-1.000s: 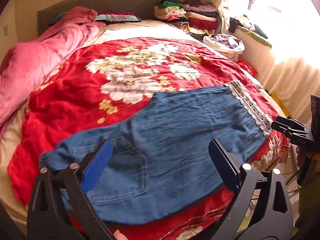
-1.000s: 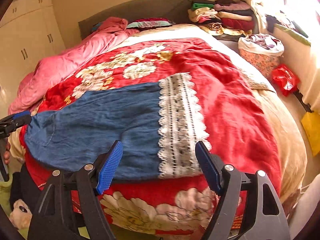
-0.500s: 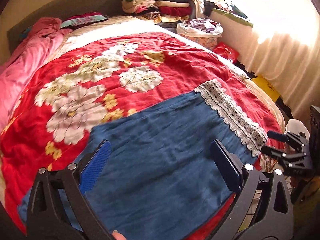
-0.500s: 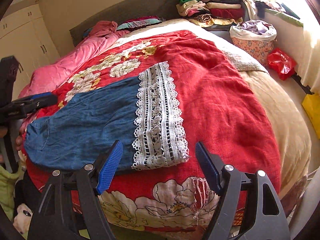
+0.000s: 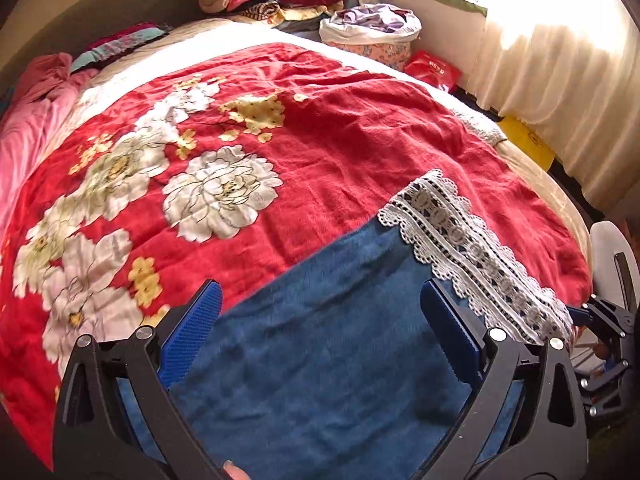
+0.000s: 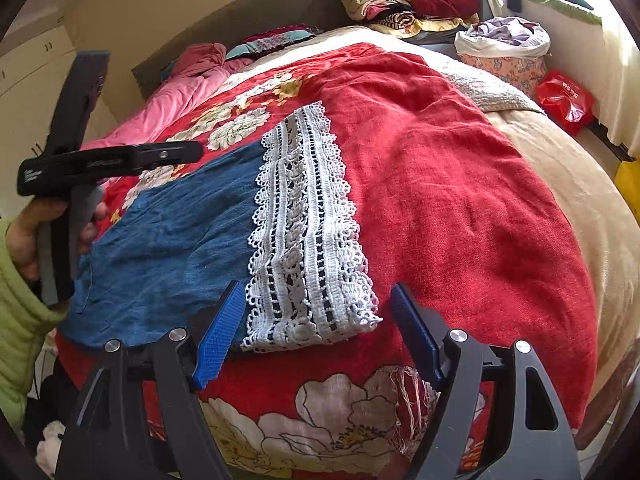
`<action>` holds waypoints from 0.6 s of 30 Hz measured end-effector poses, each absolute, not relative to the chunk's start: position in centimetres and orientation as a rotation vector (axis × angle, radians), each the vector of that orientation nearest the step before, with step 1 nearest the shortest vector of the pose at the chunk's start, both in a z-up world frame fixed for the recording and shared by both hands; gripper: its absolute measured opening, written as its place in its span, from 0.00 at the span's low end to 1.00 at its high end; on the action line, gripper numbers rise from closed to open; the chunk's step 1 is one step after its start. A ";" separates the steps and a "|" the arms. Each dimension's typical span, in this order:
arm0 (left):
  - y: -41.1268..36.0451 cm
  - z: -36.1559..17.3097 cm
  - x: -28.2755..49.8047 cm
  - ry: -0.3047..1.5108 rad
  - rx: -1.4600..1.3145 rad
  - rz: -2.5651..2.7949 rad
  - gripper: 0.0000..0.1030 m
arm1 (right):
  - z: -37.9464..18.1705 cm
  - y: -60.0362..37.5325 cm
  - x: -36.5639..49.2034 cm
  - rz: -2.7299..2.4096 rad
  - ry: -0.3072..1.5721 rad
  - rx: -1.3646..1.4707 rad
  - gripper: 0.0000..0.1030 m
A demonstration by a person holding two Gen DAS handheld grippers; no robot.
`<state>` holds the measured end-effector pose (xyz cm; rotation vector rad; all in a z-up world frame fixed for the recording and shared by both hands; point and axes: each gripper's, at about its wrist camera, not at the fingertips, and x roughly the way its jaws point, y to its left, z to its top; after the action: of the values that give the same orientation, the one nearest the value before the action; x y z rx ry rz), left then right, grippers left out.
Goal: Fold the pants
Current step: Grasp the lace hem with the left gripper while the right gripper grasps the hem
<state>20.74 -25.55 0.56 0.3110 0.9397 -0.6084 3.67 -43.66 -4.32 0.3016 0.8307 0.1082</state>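
Note:
The blue denim pants [image 5: 320, 352] lie flat across the near edge of the bed, with a white lace hem [image 5: 472, 252] at their right end. My left gripper [image 5: 320, 328] is open and empty, hovering over the middle of the pants. In the right wrist view the pants [image 6: 172, 248] and the lace hem [image 6: 308, 232] lie just ahead of my right gripper [image 6: 316, 320], which is open and empty at the hem's near edge. The left gripper [image 6: 92, 164] shows there at the left, above the pants. The right gripper [image 5: 600, 320] shows at the right edge of the left wrist view.
A red floral blanket [image 5: 340, 132] covers the bed. A pink duvet [image 6: 176, 108] lies at the far left. A stack of folded clothes [image 6: 412, 0] and a laundry basket [image 6: 504, 52] stand at the back right. A red bag [image 6: 564, 96] and curtains [image 5: 560, 80] are at the right.
My left gripper has moved right along the pants, from the pocket end toward the lace hem. My right gripper has closed in on the hem. Both stay open.

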 end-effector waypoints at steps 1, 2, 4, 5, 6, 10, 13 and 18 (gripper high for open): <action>-25.8 0.2 21.2 0.948 0.315 -0.608 0.90 | -4.4 -43.5 3.8 0.108 0.830 0.291 0.72; -26.2 -0.1 21.7 0.957 0.318 -0.614 0.90 | -4.4 -43.5 4.0 0.109 0.831 0.288 0.72; -26.8 -0.8 22.5 0.972 0.321 -0.639 0.88 | -4.4 -43.4 4.3 0.119 0.834 0.287 0.73; -27.1 -1.1 22.7 0.978 0.320 -0.664 0.83 | -4.5 -43.3 4.5 0.123 0.836 0.281 0.71; -27.5 -1.6 23.0 0.988 0.321 -0.702 0.75 | -4.5 -43.0 4.7 0.130 0.836 0.269 0.59; -28.5 -3.6 23.3 1.040 0.323 -0.789 0.61 | -4.3 -42.2 5.0 0.143 0.819 0.223 0.48; -28.6 -3.6 23.3 1.029 0.315 -0.835 0.59 | -4.9 -42.6 5.5 0.161 0.820 0.281 0.50; -29.1 -4.3 23.3 1.045 0.320 -0.869 0.71 | -5.0 -42.3 6.5 0.184 0.814 0.318 0.47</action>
<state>23.26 -29.11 -4.30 0.3202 1.0451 -0.8688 6.48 -42.29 -5.03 0.3179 0.8138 0.1835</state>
